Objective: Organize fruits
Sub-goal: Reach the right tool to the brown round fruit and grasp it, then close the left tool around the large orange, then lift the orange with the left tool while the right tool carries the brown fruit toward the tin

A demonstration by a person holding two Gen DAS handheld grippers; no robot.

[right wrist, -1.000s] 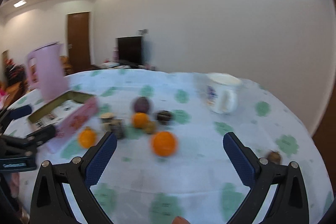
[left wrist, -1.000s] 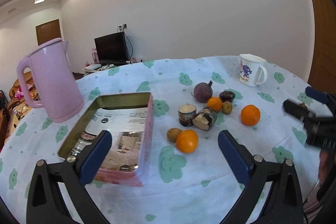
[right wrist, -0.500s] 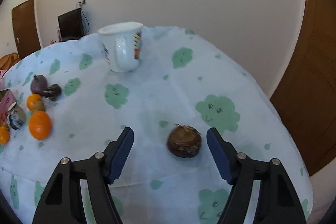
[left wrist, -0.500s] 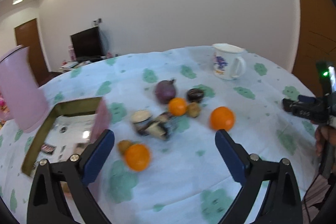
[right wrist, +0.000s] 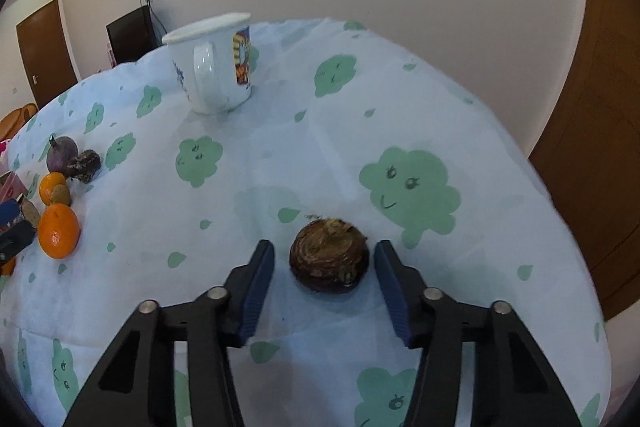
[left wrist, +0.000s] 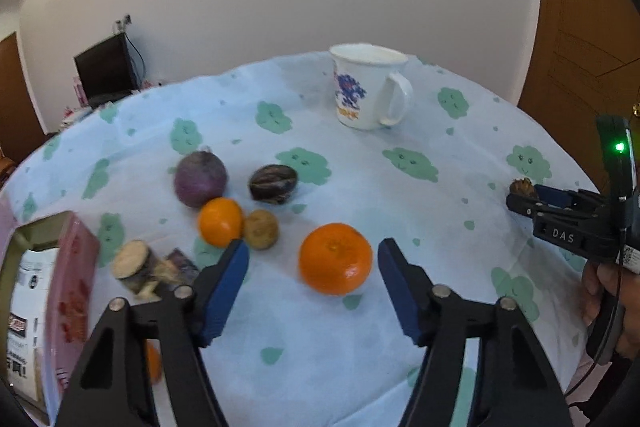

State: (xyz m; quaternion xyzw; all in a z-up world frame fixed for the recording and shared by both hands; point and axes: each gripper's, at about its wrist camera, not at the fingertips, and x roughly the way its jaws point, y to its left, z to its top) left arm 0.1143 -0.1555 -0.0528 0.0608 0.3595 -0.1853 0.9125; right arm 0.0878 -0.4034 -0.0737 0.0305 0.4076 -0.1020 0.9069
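On the cloud-print tablecloth (left wrist: pixel 360 163), every fruit lies loose — none visibly sorted. The left gripper (left wrist: pixel 313 281) closes around a big orange (left wrist: pixel 335 258) at 12 o'clock, pads not touching. The right gripper (right wrist: pixel 324 285) likewise narrows on a brown bulb-like fruit (right wrist: pixel 329 255) — ungrasped.

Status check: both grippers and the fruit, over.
Left gripper jaws closing around big orange, not touching. Right gripper jaws closing around brown round fruit, gaps both sides. Nothing blocking either.
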